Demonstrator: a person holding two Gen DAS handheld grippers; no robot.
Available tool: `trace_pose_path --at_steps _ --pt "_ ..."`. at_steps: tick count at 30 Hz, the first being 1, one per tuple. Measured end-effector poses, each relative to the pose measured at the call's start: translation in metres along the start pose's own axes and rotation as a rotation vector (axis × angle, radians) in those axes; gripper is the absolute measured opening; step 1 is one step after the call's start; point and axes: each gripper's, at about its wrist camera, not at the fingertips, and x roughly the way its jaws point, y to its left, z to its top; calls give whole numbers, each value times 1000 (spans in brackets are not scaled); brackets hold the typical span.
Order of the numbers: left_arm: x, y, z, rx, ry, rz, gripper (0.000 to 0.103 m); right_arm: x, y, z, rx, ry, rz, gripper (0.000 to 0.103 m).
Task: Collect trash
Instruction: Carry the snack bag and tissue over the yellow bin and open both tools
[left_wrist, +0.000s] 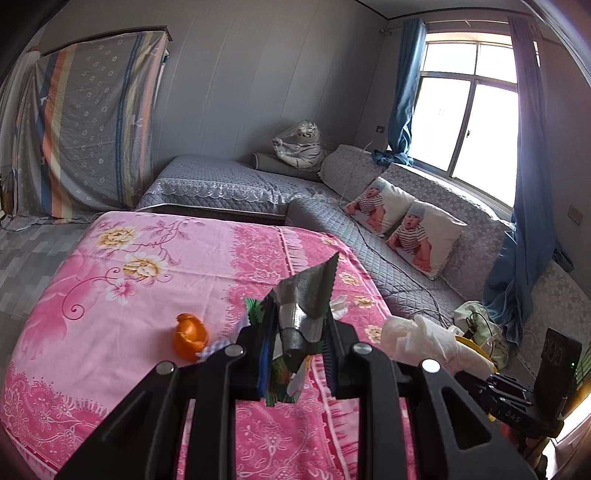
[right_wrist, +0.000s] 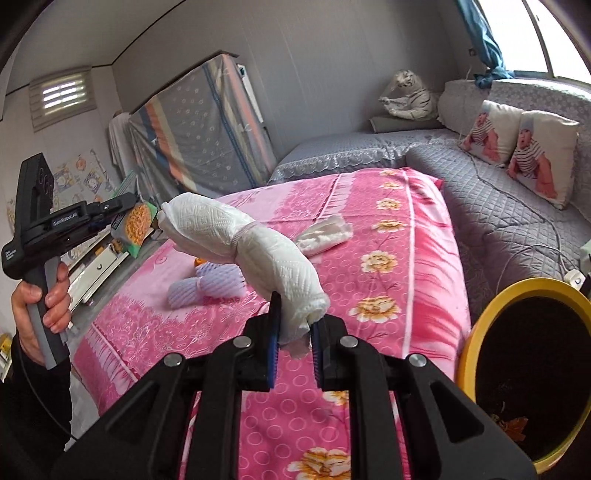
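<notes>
Right gripper (right_wrist: 295, 339) sits closest to my lens, jaws clamped on the near end of a long crumpled white paper towel (right_wrist: 243, 243); the towel's long axis runs up and away to the far left, free end sagging over the pink floral bedspread (right_wrist: 399, 266). Left gripper (left_wrist: 295, 343) is pinched tight on a crinkled silver-lined snack wrapper (left_wrist: 306, 299), tip pointing up and far; from the right camera I can see the printed orange-and-green face of that wrapper and the person's hand (right_wrist: 40, 299) on the handle, far left. Key relation for the drop, as I read it: round yellow-rimmed bin with dark inside (right_wrist: 532, 376) lies low and to the right of the right gripper, just beside the bed's right edge, so the right hand is clearly nearer; left has to cross the whole bed. Towel's trailing end would have to swing right and clear the yellow rim. Open room above the bed looks good; grey quilted sofa (left_wrist: 406, 266) and a cable on it crowd the far right. Not yet collected: orange peel (left_wrist: 190, 336), a pale lilac foam fruit net (right_wrist: 207, 284), a flat white tissue wad (right_wrist: 325, 232), all mid-bed.
</notes>
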Motion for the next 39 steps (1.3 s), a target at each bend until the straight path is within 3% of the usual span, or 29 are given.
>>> trace_pose_path --at_steps 22,39 --pt "81 -167 -11 213 133 -283 21 -53 -123 -6 218 -142 -276 13" --pt "116 -259 -33 360 160 -364 21 -88 -188 -27 308 -196 -583 13"
